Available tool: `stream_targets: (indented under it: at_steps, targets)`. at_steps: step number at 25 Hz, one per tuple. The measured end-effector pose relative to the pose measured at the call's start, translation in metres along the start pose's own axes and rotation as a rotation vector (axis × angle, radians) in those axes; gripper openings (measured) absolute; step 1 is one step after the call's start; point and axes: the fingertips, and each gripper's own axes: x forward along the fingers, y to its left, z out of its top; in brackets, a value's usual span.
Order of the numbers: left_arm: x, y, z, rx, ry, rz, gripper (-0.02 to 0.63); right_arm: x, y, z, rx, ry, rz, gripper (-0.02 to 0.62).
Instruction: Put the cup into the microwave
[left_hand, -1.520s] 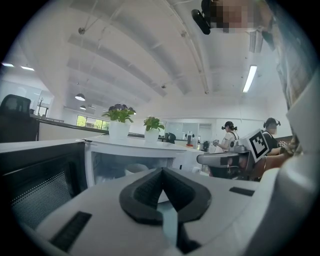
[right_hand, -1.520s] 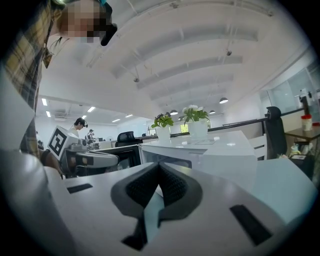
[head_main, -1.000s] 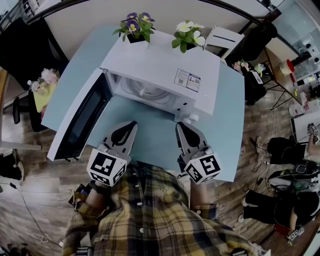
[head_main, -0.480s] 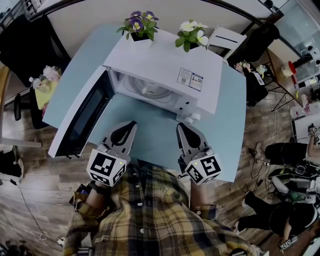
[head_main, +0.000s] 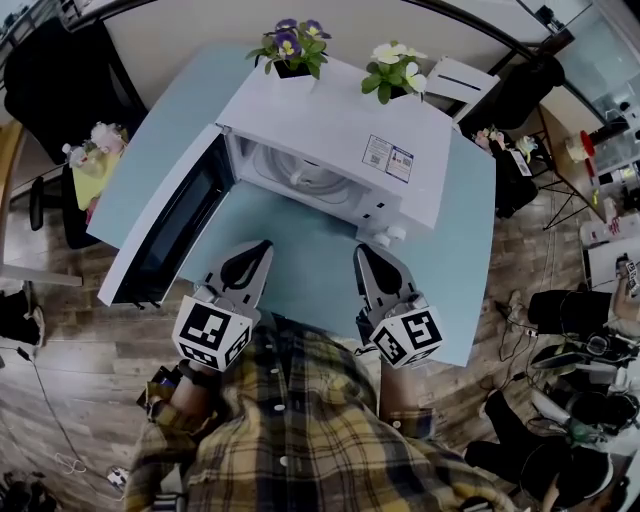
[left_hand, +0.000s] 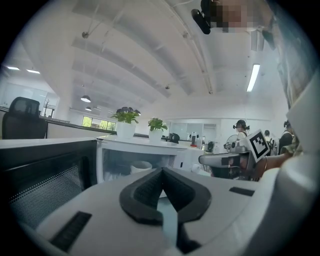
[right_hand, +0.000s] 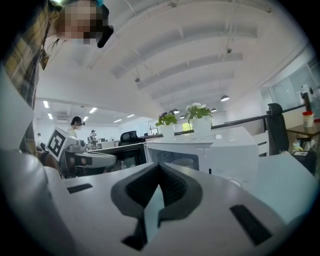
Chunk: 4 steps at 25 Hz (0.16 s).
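The light-blue desk (head_main: 300, 250) carries the microwave (head_main: 330, 130), which is set w/ its opening toward the person, so the chamber can be reached from the front. Its door (head_main: 165, 225) is swung fully out to the left and is left open; it is judged that closing is not yet done, or is not asked for. Two flower pots (head_main: 292, 48) are kept on the microwave's top at the back, clear of the opening.

The left gripper (left_hand: 161, 171) and the right gripper (right_hand: 159, 165) are held side by side just before the person's body, apart from the microwave. In each one the jaws are pressed together w/ nothing between them. They are probably parked there bc nothing remains to be carried.

The cup (left_hand: 141, 166) is seen standing inside the chamber, so the placing is judged as done.

Compared w/ the earlier frames, almost nothing is changed: both grippers are kept at approx. the same spot, and only the whole head view is shifted a little.
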Motion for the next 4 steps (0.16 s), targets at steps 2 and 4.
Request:
stream_targets:
  at_steps: [2, 4]
  targets:
    - [-0.0015, 0.0003, 0.0002, 0.001, -0.002, 0.000, -0.009, 0.0012, 0.0021, 0.0000, -0.001, 0.001, 0.004, 0.002]
    - [-0.0028, 0.0002, 0.0004, 0.003, -0.003, -0.001, -0.009, 0.0025, 0.0045, 0.0009, -0.001, 0.001, 0.007, 0.003]
